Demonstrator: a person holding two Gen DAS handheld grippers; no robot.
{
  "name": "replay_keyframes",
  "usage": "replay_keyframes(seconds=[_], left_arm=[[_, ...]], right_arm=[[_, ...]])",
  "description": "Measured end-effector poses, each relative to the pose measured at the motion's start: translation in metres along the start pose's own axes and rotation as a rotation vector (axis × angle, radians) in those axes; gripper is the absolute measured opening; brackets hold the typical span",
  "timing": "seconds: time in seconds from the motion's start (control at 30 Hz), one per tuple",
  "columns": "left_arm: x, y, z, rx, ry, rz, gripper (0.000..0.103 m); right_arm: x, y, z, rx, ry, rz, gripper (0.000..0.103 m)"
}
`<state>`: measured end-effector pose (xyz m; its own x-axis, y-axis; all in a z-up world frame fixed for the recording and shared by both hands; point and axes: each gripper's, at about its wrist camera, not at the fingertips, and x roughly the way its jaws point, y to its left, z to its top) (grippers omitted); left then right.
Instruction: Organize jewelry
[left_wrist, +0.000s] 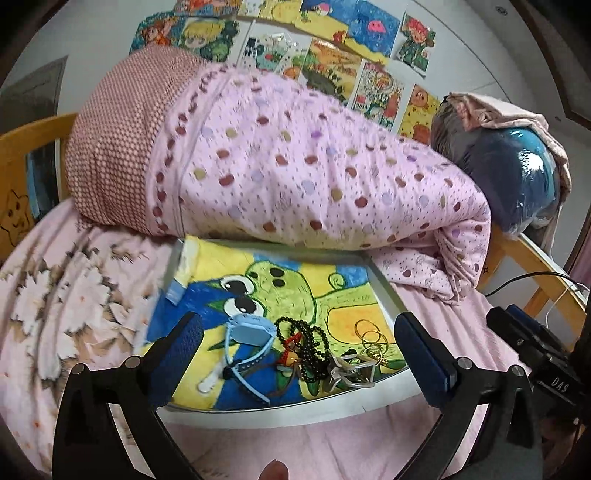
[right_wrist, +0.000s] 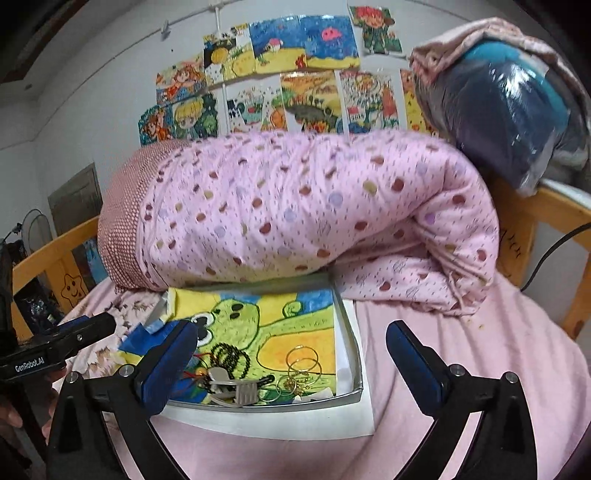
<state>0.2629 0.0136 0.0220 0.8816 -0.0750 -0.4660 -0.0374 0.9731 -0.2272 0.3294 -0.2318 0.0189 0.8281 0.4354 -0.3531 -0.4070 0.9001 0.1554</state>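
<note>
A pile of jewelry lies on a framed frog drawing (left_wrist: 280, 280) on the bed: a light-blue watch (left_wrist: 248, 334), a black bead necklace (left_wrist: 310, 343), gold hoop rings (left_wrist: 369, 332) and a clear hair clip (left_wrist: 351, 369). My left gripper (left_wrist: 299, 354) is open and empty, its jaws spread on either side of the pile. In the right wrist view the beads (right_wrist: 231, 356), gold hoops (right_wrist: 303, 360) and a grey clip (right_wrist: 243, 393) show. My right gripper (right_wrist: 291, 365) is open and empty, just in front of the frame's right end.
A rolled pink dotted quilt (left_wrist: 295, 162) lies behind the frame and overlaps its far edge. A blue plastic-wrapped bundle (left_wrist: 517, 166) sits at the right on the wooden bed rail (right_wrist: 554, 236). Pink sheets (right_wrist: 461, 369) surround the frame. Drawings hang on the wall.
</note>
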Motion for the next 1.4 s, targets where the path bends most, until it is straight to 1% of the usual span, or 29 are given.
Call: replay_keyframes(seconds=[0.27,0.5,0.77,1.1,1.3,1.4], left_arm=[[-0.057,-0.007,0.002,0.075,-0.084,0.035,0.101],[-0.098,-0.011,-0.008,0.105,-0.109,0.046,0.101],[-0.151,-0.023,-0.029,0.144,-0.147,0.054,0.101],[-0.195,-0.032,-0.054,0.169,-0.165,0.065,0.101],[-0.224,-0.03,-0.073,0.184,-0.183,0.075,0.101],[-0.234,-0.029,-0.085,0.185,-0.189,0.075,0.101]], right_arm=[[-0.043,0.019,0.003,0.001,-0.062,0.013,0.103],[-0.085,0.03,-0.004,0.006,-0.103,0.028,0.103],[-0.13,0.04,-0.019,0.006,-0.119,0.048,0.103],[-0.184,0.054,-0.037,-0.007,-0.143,0.055,0.103],[-0.207,0.064,-0.055,-0.016,-0.131,0.051,0.103],[-0.215,0.067,-0.068,-0.008,-0.106,0.038,0.103]])
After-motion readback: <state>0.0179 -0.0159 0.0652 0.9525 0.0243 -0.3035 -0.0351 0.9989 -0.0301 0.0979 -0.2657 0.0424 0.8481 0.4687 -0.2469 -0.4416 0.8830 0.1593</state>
